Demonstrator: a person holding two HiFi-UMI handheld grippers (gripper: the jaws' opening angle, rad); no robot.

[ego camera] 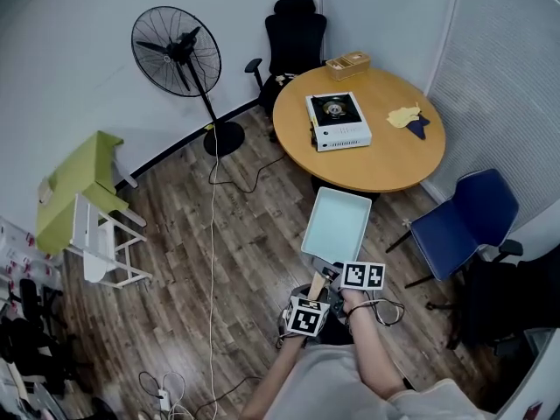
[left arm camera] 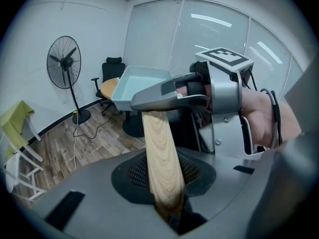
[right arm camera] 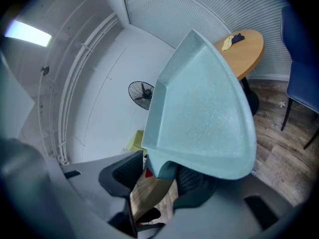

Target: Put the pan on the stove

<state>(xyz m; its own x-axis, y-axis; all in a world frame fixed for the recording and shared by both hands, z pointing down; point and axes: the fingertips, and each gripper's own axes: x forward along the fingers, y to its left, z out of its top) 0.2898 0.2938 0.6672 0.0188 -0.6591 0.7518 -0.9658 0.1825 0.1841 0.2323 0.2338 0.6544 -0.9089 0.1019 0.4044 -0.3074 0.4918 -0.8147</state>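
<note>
I hold a pale blue square pan [ego camera: 337, 224] in the air over the wooden floor, short of the round table [ego camera: 398, 160]. Its wooden handle [left arm camera: 162, 158] runs straight out of my left gripper [left arm camera: 168, 205], which is shut on the handle's end. My right gripper [ego camera: 361, 276] is shut on the handle further up, by the grey neck [left arm camera: 167, 94] under the pan. In the right gripper view the pan [right arm camera: 199, 108] fills the middle, above my right gripper [right arm camera: 159, 185] closed on the wood. The white stove [ego camera: 338, 121] with its black burner sits on the table.
On the table lie a wooden box [ego camera: 348, 62] and a yellow cloth [ego camera: 405, 115]. A blue chair [ego camera: 464, 221] stands right of the pan, a black office chair [ego camera: 293, 38] behind the table. A standing fan [ego camera: 179, 55], its cable [ego camera: 213, 234] and a green seat [ego camera: 79, 186] are left.
</note>
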